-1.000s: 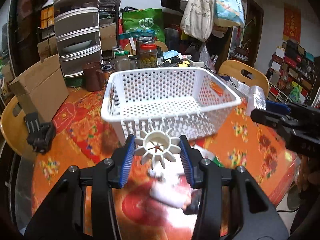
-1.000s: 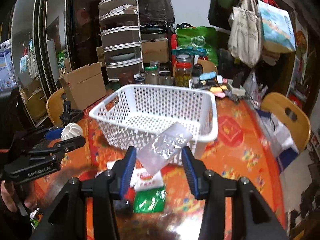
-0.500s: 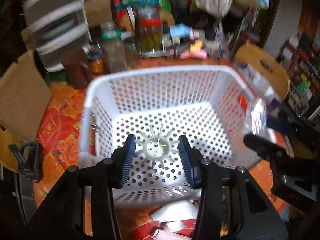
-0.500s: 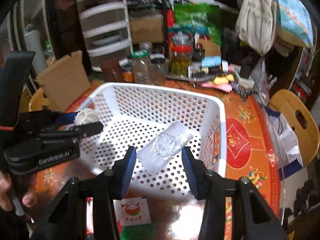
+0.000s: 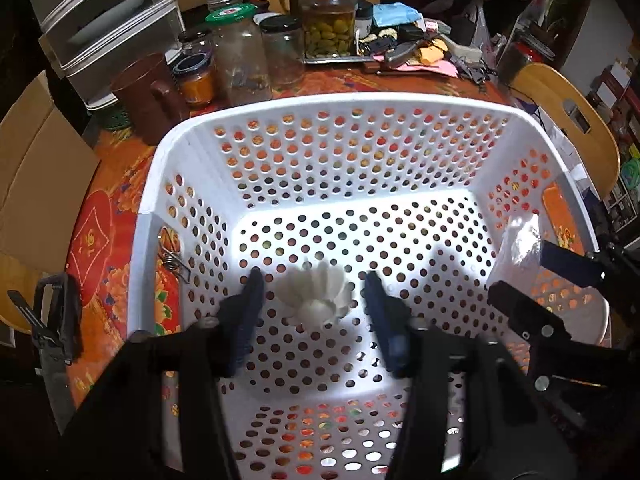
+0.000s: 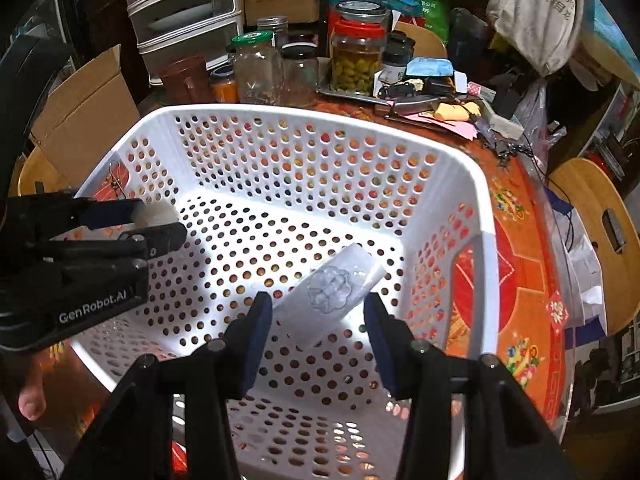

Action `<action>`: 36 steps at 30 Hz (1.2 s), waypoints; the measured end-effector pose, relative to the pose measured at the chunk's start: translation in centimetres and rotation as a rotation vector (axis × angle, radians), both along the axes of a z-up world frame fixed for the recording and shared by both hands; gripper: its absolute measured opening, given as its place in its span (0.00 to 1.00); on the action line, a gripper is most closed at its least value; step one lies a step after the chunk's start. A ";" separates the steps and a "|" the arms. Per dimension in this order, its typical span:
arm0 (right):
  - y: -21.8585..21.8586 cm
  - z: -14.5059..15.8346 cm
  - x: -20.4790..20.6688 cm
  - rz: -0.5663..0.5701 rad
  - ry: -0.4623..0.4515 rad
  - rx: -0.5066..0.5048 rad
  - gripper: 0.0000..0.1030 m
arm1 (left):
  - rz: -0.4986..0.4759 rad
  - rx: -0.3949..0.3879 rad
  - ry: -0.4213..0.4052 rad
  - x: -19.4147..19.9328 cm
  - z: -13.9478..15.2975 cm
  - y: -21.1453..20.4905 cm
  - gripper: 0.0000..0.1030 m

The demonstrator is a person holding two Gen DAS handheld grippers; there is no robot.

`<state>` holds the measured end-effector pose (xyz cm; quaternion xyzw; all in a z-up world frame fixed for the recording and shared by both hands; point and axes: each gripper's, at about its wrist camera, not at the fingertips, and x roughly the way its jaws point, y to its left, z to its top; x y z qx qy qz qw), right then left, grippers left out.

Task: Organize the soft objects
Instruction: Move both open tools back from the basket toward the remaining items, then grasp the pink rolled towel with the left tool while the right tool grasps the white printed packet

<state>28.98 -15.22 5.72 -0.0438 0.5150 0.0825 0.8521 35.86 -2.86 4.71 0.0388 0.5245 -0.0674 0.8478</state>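
Note:
A white perforated basket (image 5: 360,104) (image 6: 328,116) stands on the table and both grippers reach into it. My left gripper (image 5: 314,280) is open; a white ribbed soft piece (image 5: 316,296) sits loose between its fingers, blurred, over the basket floor. My right gripper (image 6: 318,300) is open too, its fingers clear of a clear plastic pouch (image 6: 334,292) that hangs tilted between them. In the left wrist view the pouch (image 5: 518,236) shows at the right wall. In the right wrist view the white piece (image 6: 158,216) shows at the left gripper's fingertips.
Glass jars (image 5: 328,20) (image 6: 356,60), a brown mug (image 5: 148,96) and small clutter crowd the table behind the basket. A cardboard box (image 6: 84,116) and grey drawers (image 5: 100,28) stand at the left. Wooden chairs (image 6: 596,216) flank the red patterned tablecloth (image 6: 516,280).
Both grippers moved forward and down into the basket. Both sets of jaws widened: the white piece and the pouch, gripped before, now sit loose between the fingers.

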 end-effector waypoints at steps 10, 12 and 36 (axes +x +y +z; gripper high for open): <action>-1.6 3.3 -2.4 -0.019 -0.096 0.086 0.71 | 0.001 -0.075 -0.163 -5.3 5.6 2.7 0.83; -2.2 4.8 -4.6 -0.019 -0.153 0.102 0.71 | 0.004 -0.063 -0.199 -7.7 6.6 3.6 0.85; -2.6 -4.6 -27.8 -0.077 -0.205 0.277 0.79 | 0.020 -0.163 -0.216 -30.0 -6.0 7.7 0.99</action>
